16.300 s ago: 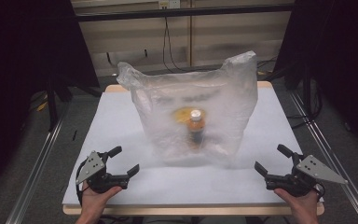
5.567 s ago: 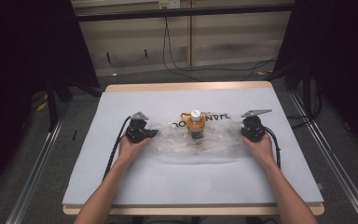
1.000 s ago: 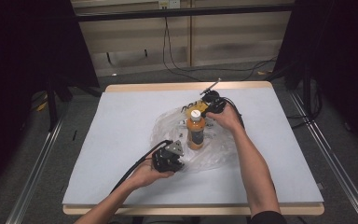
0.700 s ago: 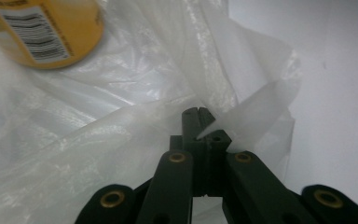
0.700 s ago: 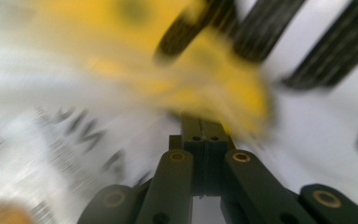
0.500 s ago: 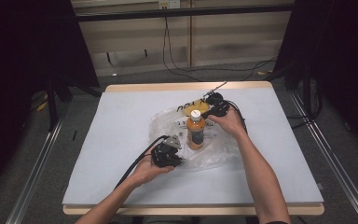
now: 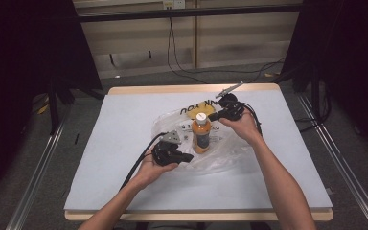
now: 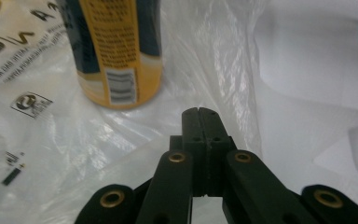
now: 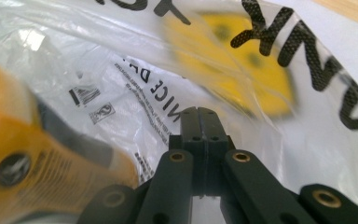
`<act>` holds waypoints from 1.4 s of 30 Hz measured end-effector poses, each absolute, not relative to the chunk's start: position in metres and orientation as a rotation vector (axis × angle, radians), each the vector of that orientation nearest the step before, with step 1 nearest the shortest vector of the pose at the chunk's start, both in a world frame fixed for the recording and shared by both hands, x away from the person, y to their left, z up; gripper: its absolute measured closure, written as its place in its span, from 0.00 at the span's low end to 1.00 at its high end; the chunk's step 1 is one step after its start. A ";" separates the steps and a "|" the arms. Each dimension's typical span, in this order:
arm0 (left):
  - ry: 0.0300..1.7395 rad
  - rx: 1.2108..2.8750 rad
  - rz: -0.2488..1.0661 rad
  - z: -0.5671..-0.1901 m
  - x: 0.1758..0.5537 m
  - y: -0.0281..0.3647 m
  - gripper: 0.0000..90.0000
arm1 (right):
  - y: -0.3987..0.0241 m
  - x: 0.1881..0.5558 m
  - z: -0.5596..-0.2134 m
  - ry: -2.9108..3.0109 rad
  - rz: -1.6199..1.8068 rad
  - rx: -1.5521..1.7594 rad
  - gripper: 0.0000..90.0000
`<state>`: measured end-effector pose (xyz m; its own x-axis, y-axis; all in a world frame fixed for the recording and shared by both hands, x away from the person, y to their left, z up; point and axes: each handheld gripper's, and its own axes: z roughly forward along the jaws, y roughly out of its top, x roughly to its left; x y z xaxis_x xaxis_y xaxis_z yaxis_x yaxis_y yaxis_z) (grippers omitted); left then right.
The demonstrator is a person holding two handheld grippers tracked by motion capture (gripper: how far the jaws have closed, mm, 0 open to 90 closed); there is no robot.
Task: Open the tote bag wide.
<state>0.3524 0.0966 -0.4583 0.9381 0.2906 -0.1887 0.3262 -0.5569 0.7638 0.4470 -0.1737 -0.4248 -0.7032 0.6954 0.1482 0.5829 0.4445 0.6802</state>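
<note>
Two handheld grippers work a clear plastic bag (image 7: 230, 148) flattened around an orange bottle (image 7: 201, 136) near the middle of the white table (image 7: 100, 158). The bag lies crumpled low on the tabletop with the bottle standing upright on it, cap up, its long axis vertical and its label facing roughly toward the person; judged from this, the peeling-down of the bag looks largely done, while freeing the bottle from the plastic underfoot appears to remain. The left gripper (image 7: 184, 157), held just beside the bottle's base on the near left, has its jaws pressed together; the left gripper view suggests no plastic between the tips, though a thin film cannot be ruled out. The right gripper (image 7: 213, 116), just behind and right of the cap, also has its jaws closed; whether it pinches the printed plastic beneath cannot be told.
</note>
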 end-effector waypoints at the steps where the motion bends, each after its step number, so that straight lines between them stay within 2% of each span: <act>1: 0.427 2.194 -0.041 -0.456 0.353 0.098 1.00 | -0.176 0.445 -0.423 2.528 1.100 1.129 1.00; 10: 0.464 2.053 0.021 -0.445 0.351 0.117 1.00 | -0.194 0.423 -0.410 2.436 1.208 1.103 1.00; 22: 0.485 1.967 0.120 -0.430 0.339 0.148 1.00 | -0.219 0.364 -0.405 2.256 1.363 1.093 1.00; 23: 0.492 1.955 0.140 -0.430 0.337 0.151 0.98 | -0.222 0.358 -0.405 2.240 1.369 1.084 1.00; 24: 0.494 1.953 0.160 -0.430 0.335 0.152 0.91 | -0.225 0.352 -0.406 2.230 1.378 1.069 0.97; 25: 0.503 1.955 0.183 -0.431 0.333 0.153 0.87 | -0.227 0.347 -0.407 2.215 1.385 1.060 0.81; 26: 0.509 1.952 0.198 -0.431 0.331 0.155 0.84 | -0.228 0.342 -0.408 2.195 1.378 1.075 0.72; 28: 0.502 1.938 0.222 -0.429 0.326 0.158 0.79 | -0.231 0.330 -0.410 2.155 1.385 1.073 0.63; 29: 0.499 1.922 0.235 -0.427 0.323 0.159 0.75 | -0.233 0.325 -0.410 2.134 1.413 1.070 0.55; 30: 0.490 1.909 0.232 -0.425 0.321 0.161 0.68 | -0.236 0.319 -0.409 2.102 1.427 1.082 0.46; 32: 0.507 1.892 0.262 -0.421 0.316 0.163 0.52 | -0.241 0.309 -0.406 2.044 1.456 1.094 0.34; 34: 0.494 1.873 0.268 -0.419 0.311 0.167 0.47 | -0.246 0.300 -0.404 2.008 1.465 1.115 0.19; 40: 0.533 1.864 0.333 -0.418 0.297 0.179 0.19 | -0.262 0.274 -0.401 1.922 1.486 1.142 0.07; 42: 0.534 1.853 0.337 -0.417 0.293 0.184 0.14 | -0.265 0.266 -0.403 1.902 1.481 1.144 0.05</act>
<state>0.2932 0.1845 -0.4169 0.8568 0.5149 -0.0284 0.1965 -0.2750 0.9412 0.2660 -0.2653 -0.4025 -0.5424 0.8309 0.1244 0.3244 0.0705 0.9433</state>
